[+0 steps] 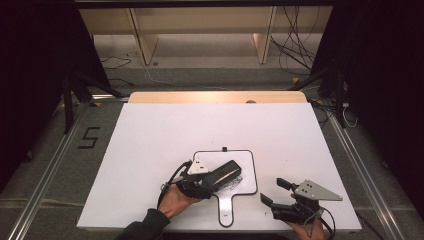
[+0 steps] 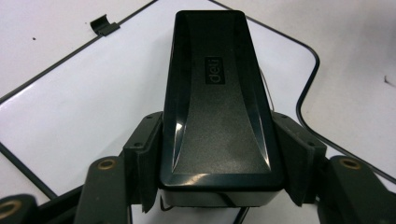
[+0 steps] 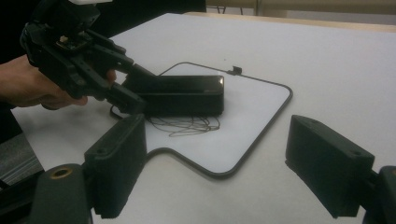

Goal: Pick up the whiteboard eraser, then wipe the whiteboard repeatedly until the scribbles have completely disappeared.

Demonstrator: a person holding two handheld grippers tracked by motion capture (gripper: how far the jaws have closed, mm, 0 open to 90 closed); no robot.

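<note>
At the bench's near edge the right claw (image 1: 274,191) hangs wide open and empty. Left of it, the left claw (image 2: 219,154) clamps the black eraser (image 2: 217,93) by its sides, over scribbles (image 3: 187,125) on the small whiteboard (image 1: 248,172).

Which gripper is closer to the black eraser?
Left. The left gripper is clamped around the black eraser; the right gripper sits open, off to its right beside the whiteboard.

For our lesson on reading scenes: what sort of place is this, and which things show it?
Probably a lab recording space: a white table on grey carpet, loose black cables on the floor behind, black metal stands beside it, and a black hand-held gripper in use.
</note>
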